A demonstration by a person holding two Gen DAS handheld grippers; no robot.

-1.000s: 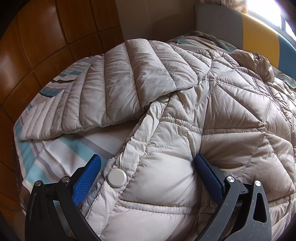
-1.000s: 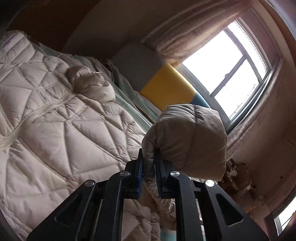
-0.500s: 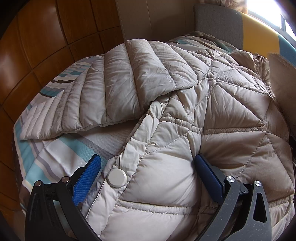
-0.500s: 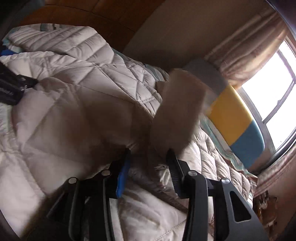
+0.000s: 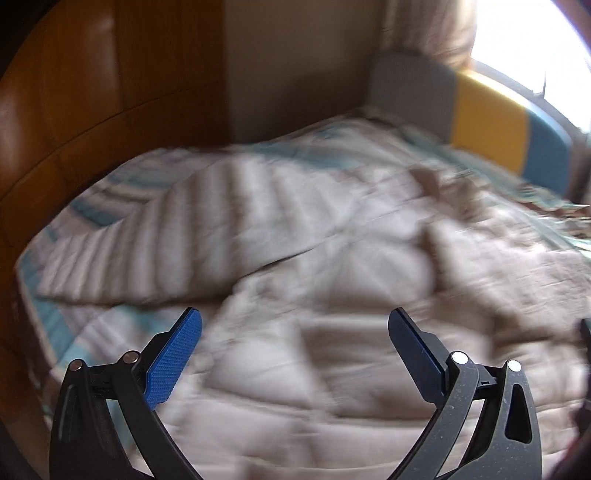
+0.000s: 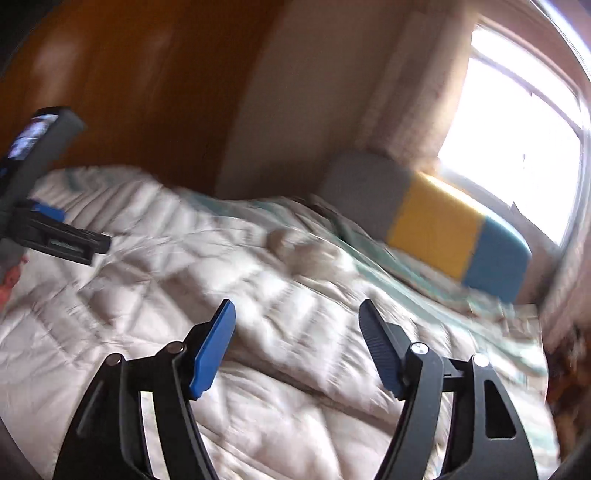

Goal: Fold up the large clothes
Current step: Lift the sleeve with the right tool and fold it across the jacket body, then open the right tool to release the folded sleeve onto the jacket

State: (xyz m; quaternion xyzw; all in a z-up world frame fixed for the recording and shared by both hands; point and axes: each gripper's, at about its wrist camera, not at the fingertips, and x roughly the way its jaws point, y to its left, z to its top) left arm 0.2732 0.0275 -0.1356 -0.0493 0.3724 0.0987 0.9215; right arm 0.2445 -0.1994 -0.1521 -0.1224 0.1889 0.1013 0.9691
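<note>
While both hand-held grippers, left (image 5: 293,332) and right (image 6: 297,325), hover spread and empty, the beige quilted puffer coat (image 5: 332,295) lies flat on the striped bed (image 5: 92,325); best grasp a hem corner firmly.

Wood panelling (image 5: 92,110) along the left, meeting a plain beige wall (image 5: 295,66) at the corner. Beyond the striped bedsheet (image 5: 66,325), a padded headboard (image 6: 436,221) (grey, yellow, blue blocks). Above it a bright window (image 6: 517,155), overexposed, with a pale curtain (image 5: 424,29) beside.
</note>
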